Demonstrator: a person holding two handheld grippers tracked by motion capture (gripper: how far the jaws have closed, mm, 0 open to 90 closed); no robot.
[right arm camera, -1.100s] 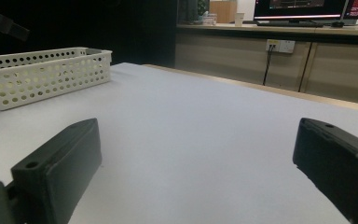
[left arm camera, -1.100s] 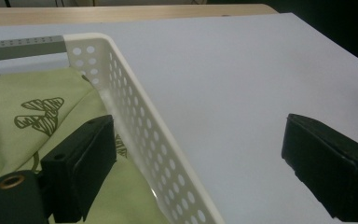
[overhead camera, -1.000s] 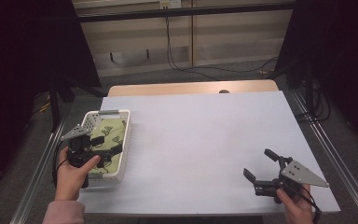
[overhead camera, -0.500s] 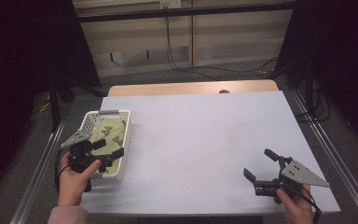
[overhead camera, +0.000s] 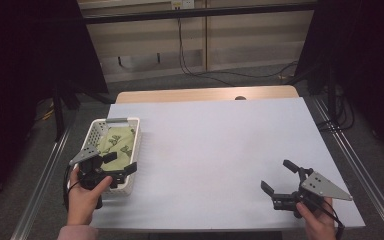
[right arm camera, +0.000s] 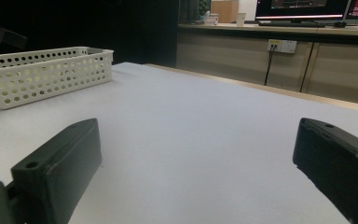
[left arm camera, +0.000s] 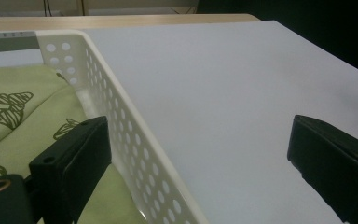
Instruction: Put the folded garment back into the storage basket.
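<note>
— One white perforated basket (overhead camera: 130,145) is sitting at the left edge of the bench (overhead camera: 220,150), near the front corner, and a green cloth (overhead camera: 115,142) with a dark leaf print is lying folded inside it. Are you seeing the same?

— I am. In the left gripper view the cloth is lying low against the basket's dotted side wall, and that wall is running up between the two black jaws: one jaw is hanging over the cloth inside the basket, the other is hanging over bare bench outside it.

— So the left gripper (overhead camera: 114,165) is straddling the basket's right wall?

— It is looking that way. Its jaws are standing wide apart and are gripping nothing. A hand (overhead camera: 82,192) is holding it from below in the high view, over the near end of the basket.

— And the right gripper (overhead camera: 281,177)?

— It is resting well away, near the front right corner of the bench, with the other hand (overhead camera: 317,220) behind it. Its jaws are spread wide too, with nothing between them but the pale bench top. In the right gripper view the basket is showing far off at the left.

— Anything beyond the bench?

— Cables (overhead camera: 190,55) are hanging down a pale panelled wall (overhead camera: 240,40) behind it, and dark curtains (overhead camera: 35,60) are standing on either side.
</note>
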